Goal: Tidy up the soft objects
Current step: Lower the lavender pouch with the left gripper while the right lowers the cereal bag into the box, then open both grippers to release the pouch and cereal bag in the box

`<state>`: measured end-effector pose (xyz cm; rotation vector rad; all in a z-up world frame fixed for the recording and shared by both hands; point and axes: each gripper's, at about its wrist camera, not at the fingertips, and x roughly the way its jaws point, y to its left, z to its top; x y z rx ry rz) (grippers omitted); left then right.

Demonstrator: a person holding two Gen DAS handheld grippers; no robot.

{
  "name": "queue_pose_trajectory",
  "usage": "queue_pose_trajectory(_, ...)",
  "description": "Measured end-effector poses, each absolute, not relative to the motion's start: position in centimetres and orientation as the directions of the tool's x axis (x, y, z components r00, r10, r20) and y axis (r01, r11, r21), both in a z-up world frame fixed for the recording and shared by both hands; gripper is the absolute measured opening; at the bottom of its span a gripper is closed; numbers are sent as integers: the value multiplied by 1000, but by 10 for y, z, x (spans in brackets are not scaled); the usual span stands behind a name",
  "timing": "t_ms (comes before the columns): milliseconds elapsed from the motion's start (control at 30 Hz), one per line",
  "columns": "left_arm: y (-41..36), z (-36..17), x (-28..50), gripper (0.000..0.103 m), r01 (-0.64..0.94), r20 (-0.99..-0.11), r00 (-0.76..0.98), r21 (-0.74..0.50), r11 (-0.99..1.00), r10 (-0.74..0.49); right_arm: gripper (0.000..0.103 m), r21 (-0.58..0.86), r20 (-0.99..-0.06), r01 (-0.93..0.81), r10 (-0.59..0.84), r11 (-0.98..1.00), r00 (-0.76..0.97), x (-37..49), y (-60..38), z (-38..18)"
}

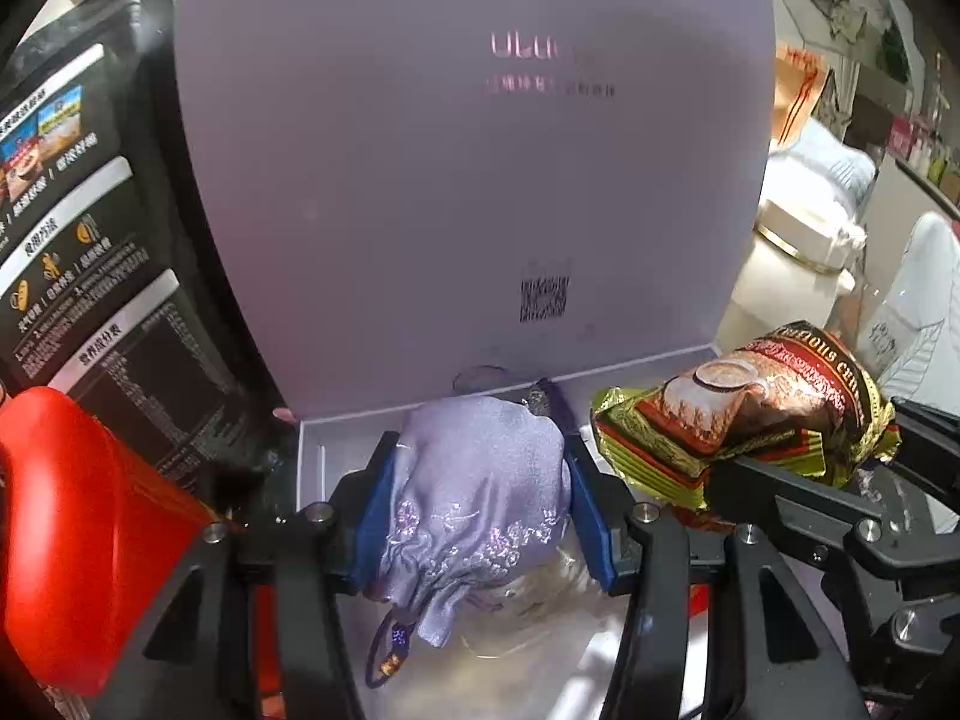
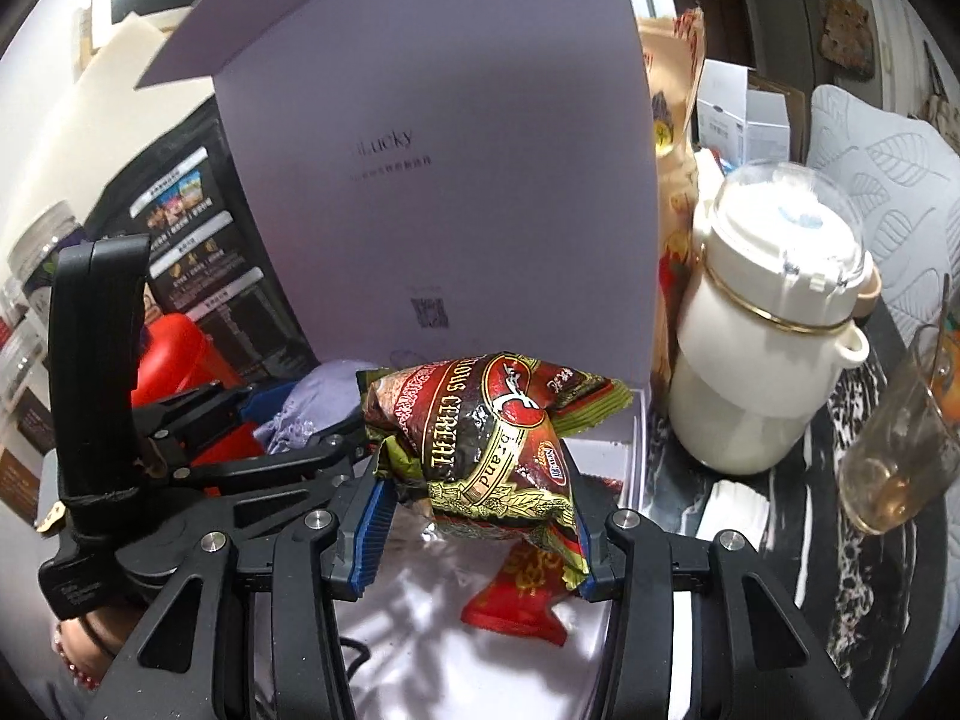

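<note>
- The lilac satin drawstring pouch (image 1: 480,480) is soft and bunched, with pale embroidery along its gathered neck and a purple cord with a small bead hanging below.
- The red and gold foil cereal sachet (image 2: 492,450) is crinkled, with green-gold crimped edges and a cup printed on its face.
- The left tool (image 1: 480,498) is clamped on the pouch, its blue pads pressed into both sides, above the open white gift box (image 1: 312,444).
- The right tool (image 2: 480,516) is clamped on the cereal sachet, which stands up between its blue pads, also over the box.
- In the left view the sachet sits just right of the pouch, the two tools side by side.
- The box's tall lilac lid (image 2: 456,180) stands upright right behind both items.
- A small red packet (image 2: 522,600) lies on the white lining under the sachet.
- A black printed pouch bag (image 1: 90,240) and a red container (image 1: 78,540) stand left of the box.
- A cream lidded jug with a gold band (image 2: 768,348) and a tilted glass cup (image 2: 900,456) stand on the dark marbled surface (image 2: 840,540) to the right.
</note>
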<state>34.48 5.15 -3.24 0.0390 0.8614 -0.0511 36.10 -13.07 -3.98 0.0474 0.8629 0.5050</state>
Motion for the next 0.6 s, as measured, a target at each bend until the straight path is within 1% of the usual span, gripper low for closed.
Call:
queue_pose_trajectory(133,49,-41,354,52,50,-783,621,-2,999,-33,48,231,-730,-400,430,887,531,364,-124,-48)
queue_pose_trajectory(233,50,-49,361,52,41,-802,598,12,999,-15,48,211,-748,-391,405,896,525,370,-119,-56)
queue_pose_trajectory(300,50,-52,365,52,43,-816,577,-8,999,-31,48,194,-757,-388,389,901,525,373,-117,-58)
queue_pose_trajectory(600,48,-52,376,52,40,-829,558,-2,999,-24,49,186,-787,-362,359,913,502,384,-110,-75)
